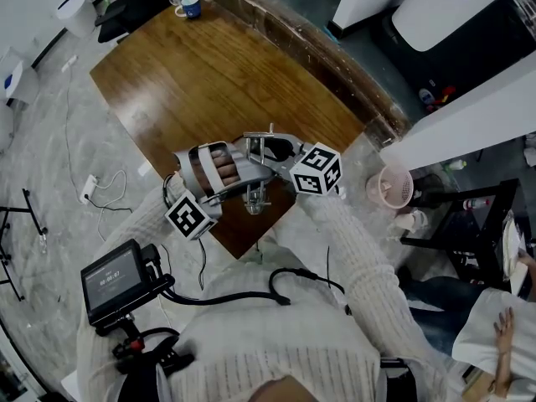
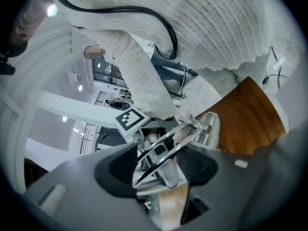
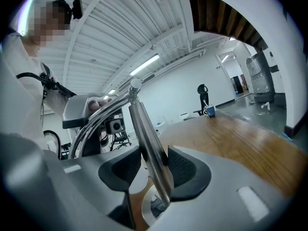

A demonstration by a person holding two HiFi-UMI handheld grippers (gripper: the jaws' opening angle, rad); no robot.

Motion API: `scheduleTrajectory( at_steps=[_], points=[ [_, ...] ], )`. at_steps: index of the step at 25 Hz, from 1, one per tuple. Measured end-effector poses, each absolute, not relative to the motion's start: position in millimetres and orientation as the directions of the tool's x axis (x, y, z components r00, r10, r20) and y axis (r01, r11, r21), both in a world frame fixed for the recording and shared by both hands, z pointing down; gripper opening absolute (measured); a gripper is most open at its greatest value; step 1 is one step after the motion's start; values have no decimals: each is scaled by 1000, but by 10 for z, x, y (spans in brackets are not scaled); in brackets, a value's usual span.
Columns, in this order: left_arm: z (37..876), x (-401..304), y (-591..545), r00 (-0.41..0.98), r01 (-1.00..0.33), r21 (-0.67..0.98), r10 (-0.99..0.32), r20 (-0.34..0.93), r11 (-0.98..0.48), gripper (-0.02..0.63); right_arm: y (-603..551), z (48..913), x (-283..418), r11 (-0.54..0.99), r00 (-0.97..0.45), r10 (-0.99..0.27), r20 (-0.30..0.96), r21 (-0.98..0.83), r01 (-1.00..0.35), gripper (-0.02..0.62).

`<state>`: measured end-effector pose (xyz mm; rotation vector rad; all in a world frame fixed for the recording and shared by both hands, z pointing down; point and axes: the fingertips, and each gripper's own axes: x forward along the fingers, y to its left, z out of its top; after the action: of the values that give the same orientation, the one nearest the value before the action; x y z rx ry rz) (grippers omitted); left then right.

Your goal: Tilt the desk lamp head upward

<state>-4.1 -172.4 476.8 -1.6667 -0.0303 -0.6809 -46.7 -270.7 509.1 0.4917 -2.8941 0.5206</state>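
A chrome desk lamp [image 1: 261, 147] stands at the near corner of the wooden table [image 1: 209, 82], between my two grippers. My left gripper [image 1: 239, 170] comes in from the left. In the left gripper view its pads [image 2: 192, 165] press on the lamp's twin chrome arms [image 2: 166, 146], below a wing-nut joint [image 2: 195, 124]. My right gripper [image 1: 285, 159] is shut on the upright lamp stem [image 3: 147, 134], which runs between its ribbed pads [image 3: 185, 170] up to a ball joint [image 3: 135, 84]. The curved arms [image 3: 94, 121] sweep from that joint to the left gripper. The lamp head is not clearly visible.
A blue mug [image 1: 188, 7] sits at the table's far end, near a white bin [image 1: 75, 11]. A power strip [image 1: 88, 189] and cables lie on the floor at left. A pink basket [image 1: 388, 187] stands at right, and a seated person [image 1: 502, 325] at lower right.
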Motion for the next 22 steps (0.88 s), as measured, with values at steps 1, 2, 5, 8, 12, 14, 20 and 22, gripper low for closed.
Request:
scheduleTrajectory(
  at_steps=[1, 2, 5, 8, 12, 14, 20, 22],
  points=[
    [4756, -40, -1720, 825, 386, -892, -345, 448, -236, 252, -2706, 5091, -468, 883, -933, -294, 208, -314, -349, 169],
    [4746, -40, -1718, 825, 385, -889, -340, 451, -246, 253, -2707, 5090, -467, 880, -932, -300, 205, -317, -353, 169],
    [4703, -32, -1718, 826, 383, -876, -316, 467, -294, 255, -2725, 5085, -455, 879, -929, -309, 204, -312, -361, 168],
    [4663, -23, -1715, 826, 383, -858, -289, 484, -343, 256, -2740, 5088, -450, 882, -929, -307, 208, -304, -360, 166],
    [4520, 2, -1692, 842, 351, -805, -214, 495, -479, 255, -2759, 5097, -435, 879, -928, -314, 200, -307, -364, 166],
    [4410, 16, -1686, 854, 328, -756, -164, 493, -567, 252, -2773, 5102, -427, 879, -927, -317, 201, -304, -366, 166],
    [4136, 43, -1705, 885, 281, -571, -22, 465, -771, 252, -2779, 5108, -415, 878, -926, -321, 199, -305, -370, 166],
    [4047, 46, -1724, 897, 264, -501, 19, 442, -824, 252, -2778, 5110, -416, 877, -925, -323, 199, -305, -371, 166]
  ],
)
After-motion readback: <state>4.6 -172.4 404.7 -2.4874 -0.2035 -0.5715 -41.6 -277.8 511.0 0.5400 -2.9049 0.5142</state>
